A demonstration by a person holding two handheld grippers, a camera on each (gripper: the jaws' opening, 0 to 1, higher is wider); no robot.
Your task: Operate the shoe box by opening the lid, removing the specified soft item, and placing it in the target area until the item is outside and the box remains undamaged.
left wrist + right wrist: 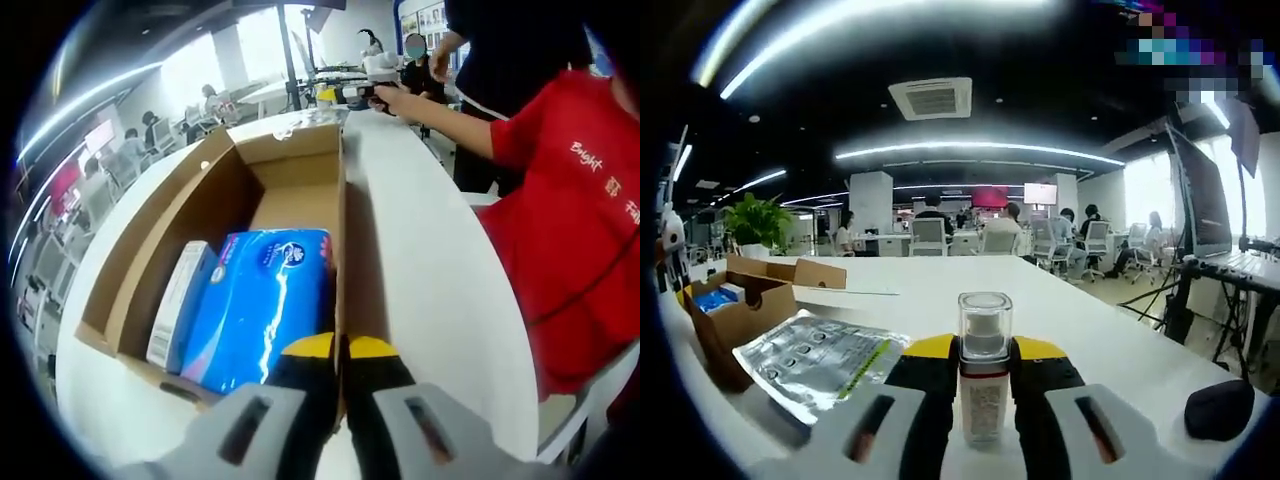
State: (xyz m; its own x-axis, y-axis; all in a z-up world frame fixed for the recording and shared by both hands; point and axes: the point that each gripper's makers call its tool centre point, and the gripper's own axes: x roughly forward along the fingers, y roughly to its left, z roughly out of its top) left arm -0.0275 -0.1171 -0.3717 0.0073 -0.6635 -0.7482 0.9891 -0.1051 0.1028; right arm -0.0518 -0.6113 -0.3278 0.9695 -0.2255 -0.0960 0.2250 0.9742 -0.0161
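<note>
- Tabletop is white, box sits open.
- Our left tongs pinch its wall, blue pack just left, lengthwise.
- Right tongs grip a bottle.

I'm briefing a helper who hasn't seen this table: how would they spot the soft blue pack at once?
Find the white table and the open cardboard box on it. Inside, against the wall nearest the left gripper, lies the blue pack. It is glossy bright blue and wide, unlike the slim white carton beside it.
</note>
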